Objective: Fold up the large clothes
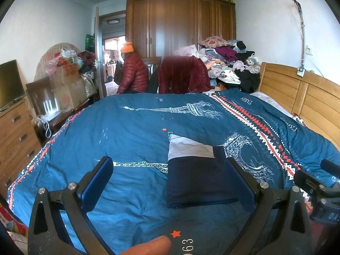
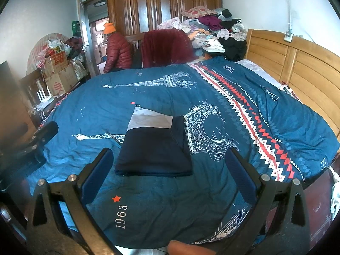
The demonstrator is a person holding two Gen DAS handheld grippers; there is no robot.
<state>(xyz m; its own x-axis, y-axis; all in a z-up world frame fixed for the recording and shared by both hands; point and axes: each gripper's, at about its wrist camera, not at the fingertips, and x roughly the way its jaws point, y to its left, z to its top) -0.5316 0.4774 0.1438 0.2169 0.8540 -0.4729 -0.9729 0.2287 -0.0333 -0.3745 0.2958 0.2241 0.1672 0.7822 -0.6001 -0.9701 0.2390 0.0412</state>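
The navy garment (image 2: 154, 148) lies folded into a compact rectangle on the blue Paris-print duvet (image 2: 148, 201), towards the near edge of the bed and roughly midway along it, with a pale lining panel (image 2: 152, 120) showing at its far end. Its near edge looks straight and its layers stacked flat, so the folding appears finished or one fold from finished.

The left gripper (image 1: 172, 182) hangs above the duvet just short of the garment, jaws spread wide with nothing between them; the fold's near right corner sits close to its right finger. The right gripper (image 2: 170, 174) is likewise spread wide and empty, with the garment's near edge lying just beyond its fingertips. Neither tool touches the cloth.

If another fold is wanted, the clean way is to take the two near corners together, one per gripper, pinching all the layers and not only the top one, then carry them over to the far edge so the pale panel is covered and the edges line up. Lifting low keeps the stack from sliding on the soft duvet, which will give under pressure. If the fold stands as it is, a light press along the near crease would settle it.

A person in a red jacket (image 2: 119, 51) stands beyond the far edge of the bed, well apart from the work
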